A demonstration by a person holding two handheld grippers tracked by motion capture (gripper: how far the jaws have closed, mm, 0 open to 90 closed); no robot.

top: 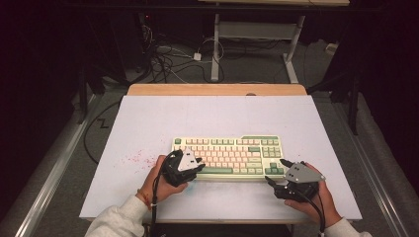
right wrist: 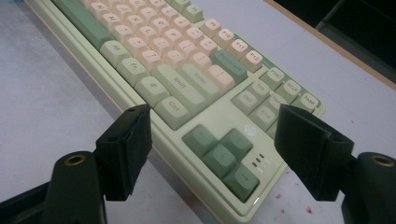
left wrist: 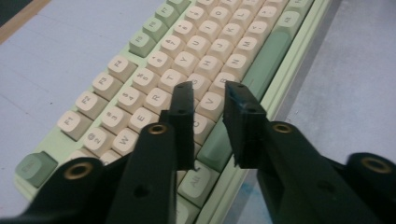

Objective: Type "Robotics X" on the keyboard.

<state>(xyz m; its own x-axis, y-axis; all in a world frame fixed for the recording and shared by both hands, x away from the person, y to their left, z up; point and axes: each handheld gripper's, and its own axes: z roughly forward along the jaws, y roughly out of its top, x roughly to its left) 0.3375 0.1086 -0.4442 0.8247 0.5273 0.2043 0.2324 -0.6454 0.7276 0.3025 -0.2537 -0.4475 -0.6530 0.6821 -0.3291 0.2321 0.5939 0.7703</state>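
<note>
A pale grey tabletop (top: 148,123) with a wooden strip along its far edge carries everything here, and a scatter of small red specks (top: 133,159) marks it towards the person's left. On the near half of the tabletop, a little right of the middle, lies a light green keyboard (top: 228,148) with cream letter keys and darker green keys at its edges; its long side runs parallel to the near edge of the tabletop. The person's two hands come in from the bottom of the high view, each in a pale sleeve, each holding black tongs. The left tongs (top: 199,165) sit over the near left part of the keyboard, by the darker green space bar (left wrist: 264,58). In the left gripper view the left tongs (left wrist: 208,100) hover just above the lower letter rows, the jaws a narrow gap apart with nothing gripped between them, and the pads pressing on no key; a cream key is visible through the gap. The right tongs (top: 277,171) rest at the near right corner of the keyboard, their tips straddling that corner. In the right gripper view the right tongs (right wrist: 212,126) stand wide, one jaw off the keyboard's front edge over the tabletop, the other over the right end by the navigation keys, with the cluster of dark green arrow keys (right wrist: 224,151) lying between them, untouched by either pad. A few more red specks lie on the tabletop just past that corner.
</note>
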